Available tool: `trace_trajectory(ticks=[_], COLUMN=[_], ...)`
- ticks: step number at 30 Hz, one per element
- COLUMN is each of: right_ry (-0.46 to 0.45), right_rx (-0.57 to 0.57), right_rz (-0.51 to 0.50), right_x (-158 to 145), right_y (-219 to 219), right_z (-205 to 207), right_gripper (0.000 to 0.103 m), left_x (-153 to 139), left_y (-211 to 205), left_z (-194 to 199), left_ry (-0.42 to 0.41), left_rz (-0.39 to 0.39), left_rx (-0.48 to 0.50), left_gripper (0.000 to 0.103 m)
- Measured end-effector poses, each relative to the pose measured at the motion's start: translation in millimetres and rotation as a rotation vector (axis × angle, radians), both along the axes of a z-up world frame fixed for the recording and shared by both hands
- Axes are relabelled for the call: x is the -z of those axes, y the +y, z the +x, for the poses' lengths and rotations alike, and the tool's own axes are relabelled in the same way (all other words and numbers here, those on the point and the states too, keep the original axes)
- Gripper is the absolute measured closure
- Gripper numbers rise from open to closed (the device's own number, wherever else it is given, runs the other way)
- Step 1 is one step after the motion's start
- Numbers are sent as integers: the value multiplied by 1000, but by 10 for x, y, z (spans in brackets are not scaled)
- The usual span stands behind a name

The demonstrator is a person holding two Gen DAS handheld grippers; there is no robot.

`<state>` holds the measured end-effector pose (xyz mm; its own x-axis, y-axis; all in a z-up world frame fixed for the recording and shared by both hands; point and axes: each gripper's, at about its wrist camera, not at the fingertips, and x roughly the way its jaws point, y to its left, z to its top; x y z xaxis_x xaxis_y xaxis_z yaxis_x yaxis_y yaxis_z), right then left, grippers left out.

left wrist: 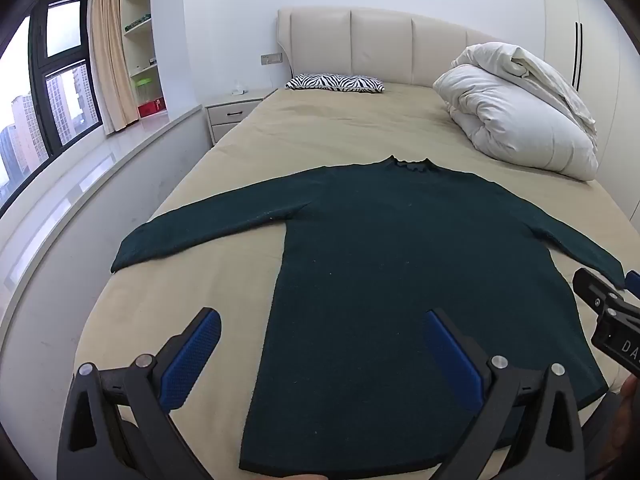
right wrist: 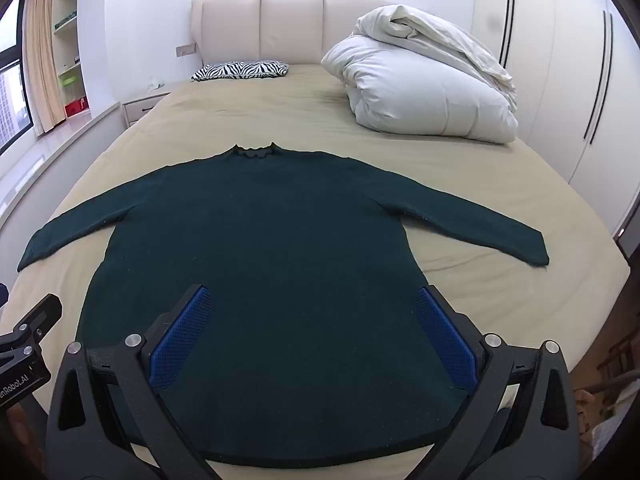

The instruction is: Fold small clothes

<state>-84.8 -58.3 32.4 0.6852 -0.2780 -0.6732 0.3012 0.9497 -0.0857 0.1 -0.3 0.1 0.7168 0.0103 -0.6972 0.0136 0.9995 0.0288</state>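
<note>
A dark green long-sleeved sweater (left wrist: 400, 264) lies flat on the beige bed (left wrist: 320, 136), collar far, both sleeves spread out, hem near me. It also shows in the right wrist view (right wrist: 272, 248). My left gripper (left wrist: 322, 322) is open and empty, hovering above the sweater's lower left edge, one blue pad over the sheet and one over the cloth. My right gripper (right wrist: 316, 300) is open and empty above the sweater's lower right part. The right gripper's body shows at the right edge of the left view (left wrist: 608, 316).
A rolled white duvet (left wrist: 520, 116) lies at the bed's far right. A zebra-print pillow (left wrist: 334, 83) sits by the padded headboard (left wrist: 380, 44). A nightstand (left wrist: 232, 114), window ledge and shelves stand on the left. White wardrobes (right wrist: 560, 60) stand on the right.
</note>
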Motion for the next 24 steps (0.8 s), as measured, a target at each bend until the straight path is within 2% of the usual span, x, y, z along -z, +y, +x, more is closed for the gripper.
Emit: trace_trajectory(ticks=[24], right_ry=[6], right_rx=[-7], right_rz=[5], right_x=[30], right_y=[23], right_z=[4], right_gripper=[0], left_x=[-6], left_y=[26], left_z=[-11], left_ry=[-9], left_rz=[-1], left_rx=[-3], left_gripper=[0])
